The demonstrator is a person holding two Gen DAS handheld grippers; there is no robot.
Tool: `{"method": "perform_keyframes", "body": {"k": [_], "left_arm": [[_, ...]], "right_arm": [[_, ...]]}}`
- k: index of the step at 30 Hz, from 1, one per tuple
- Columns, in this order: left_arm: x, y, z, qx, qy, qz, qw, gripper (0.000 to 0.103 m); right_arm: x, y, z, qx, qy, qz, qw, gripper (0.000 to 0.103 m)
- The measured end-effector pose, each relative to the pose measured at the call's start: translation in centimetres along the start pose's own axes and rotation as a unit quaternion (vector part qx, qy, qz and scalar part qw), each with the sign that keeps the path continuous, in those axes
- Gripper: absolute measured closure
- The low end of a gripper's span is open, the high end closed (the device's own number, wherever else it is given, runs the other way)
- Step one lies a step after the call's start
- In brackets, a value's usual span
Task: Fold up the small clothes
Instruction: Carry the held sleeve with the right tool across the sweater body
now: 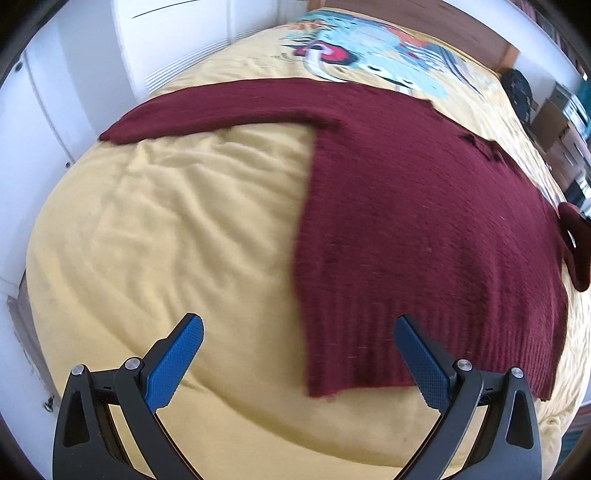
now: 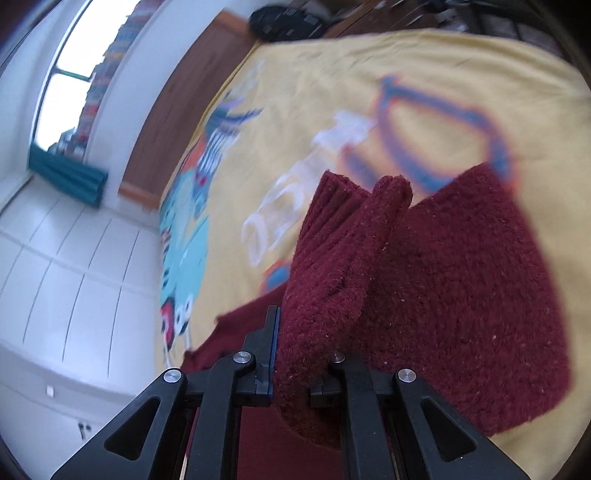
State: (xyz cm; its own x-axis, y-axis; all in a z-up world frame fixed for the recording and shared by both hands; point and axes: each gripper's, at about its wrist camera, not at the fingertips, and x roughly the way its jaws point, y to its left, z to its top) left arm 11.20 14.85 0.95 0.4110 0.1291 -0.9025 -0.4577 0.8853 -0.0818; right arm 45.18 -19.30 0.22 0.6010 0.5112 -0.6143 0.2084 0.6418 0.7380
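A dark red knit sweater lies flat on a yellow bedspread, one sleeve stretched out to the left. My left gripper is open and empty, hovering just above the sweater's ribbed hem near its lower left corner. My right gripper is shut on the sweater's other sleeve, lifted off the bed with the ribbed cuff standing up past the fingers. That lifted sleeve end also shows at the right edge of the left wrist view.
The bedspread has a colourful print beyond the sweater. White cupboards stand to the left of the bed. A wooden headboard, a dark bag and boxes lie past the bed's far side.
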Motion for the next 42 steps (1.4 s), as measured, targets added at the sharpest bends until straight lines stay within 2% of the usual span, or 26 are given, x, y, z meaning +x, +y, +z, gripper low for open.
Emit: {"method": "perform_keyframes", "body": {"k": [4,10,19,24,32,35,38,42], "left_arm": [[0.0,3.9,-0.3,-0.037,0.002,0.007,0.9993,0.001],[-0.2,8.4,-1.0,-0.079,0.008,0.019,0.9967,0.001],[-0.7,11.8,-1.5,-0.11,0.005,0.015,0.9938,0.001],[-0.8,12.9,-1.9,-0.119,0.005,0.012,0.9928,0.001],[-1.0,13.9,-2.2,-0.122,0.001,0.015,0.9925,0.001],[-0.9,14.0,-2.2,-0.123,0.001,0.015,0.9922,0.001],[-1.0,14.2,-2.2,-0.123,0.001,0.017,0.9922,0.001],[-1.3,14.1,-2.2,-0.124,-0.003,0.02,0.9921,0.001]], "right_arm": [[5.0,5.4,-3.3,-0.024,0.039,0.021,0.999,0.094],[10.1,11.8,-7.9,-0.051,0.078,0.054,0.994,0.094],[14.6,18.2,-15.0,-0.117,0.127,0.072,0.982,0.094],[17.1,19.6,-19.0,-0.155,0.161,0.058,0.973,0.094],[21.5,20.4,-25.0,-0.229,0.204,-0.017,0.952,0.089],[22.0,20.2,-26.0,-0.235,0.209,-0.025,0.949,0.085],[21.8,20.1,-26.7,-0.238,0.211,-0.025,0.948,0.077],[21.4,21.3,-27.7,-0.261,0.212,-0.027,0.941,0.058]]}}
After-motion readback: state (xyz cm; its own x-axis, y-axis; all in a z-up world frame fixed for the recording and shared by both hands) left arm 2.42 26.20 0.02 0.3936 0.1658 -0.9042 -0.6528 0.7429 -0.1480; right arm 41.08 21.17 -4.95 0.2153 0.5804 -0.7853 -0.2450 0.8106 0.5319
